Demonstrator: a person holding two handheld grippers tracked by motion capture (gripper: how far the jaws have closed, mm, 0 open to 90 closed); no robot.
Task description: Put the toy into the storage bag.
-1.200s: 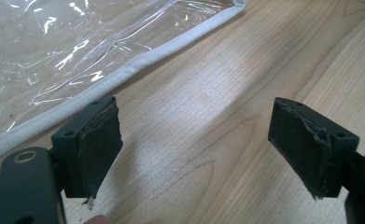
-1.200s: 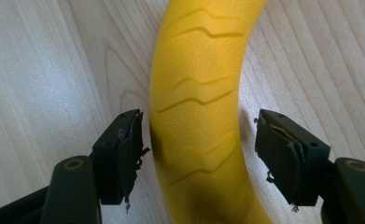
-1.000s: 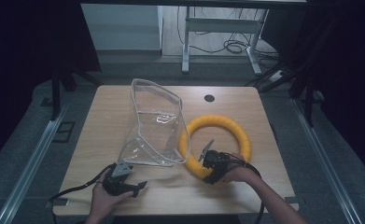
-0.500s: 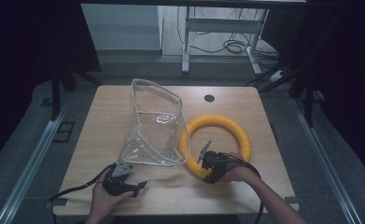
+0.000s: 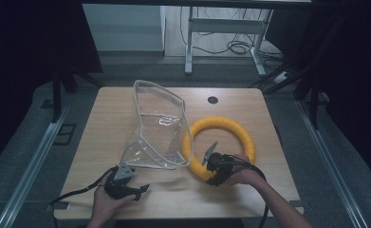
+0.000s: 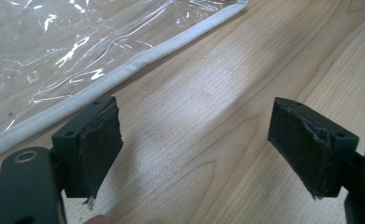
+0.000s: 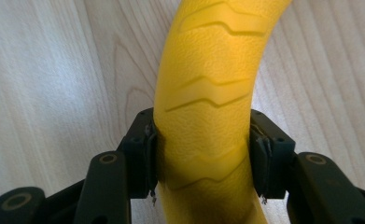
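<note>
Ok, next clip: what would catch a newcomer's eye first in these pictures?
The bright yellow textured ring on the right half of the wooden table stands out first, and the right gripper has just closed its jaws on the ring's near side. Next comes the clear plastic bag with white edging, left of the ring, with the left gripper open and holding nothing near the table's front edge.

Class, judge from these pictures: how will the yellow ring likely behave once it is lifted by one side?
The yellow ring probably keeps its shape: its thick body shows no sag. The right tongs dent it little, so it is fairly firm. Its pebbled, ridged skin should resist slipping.
</note>
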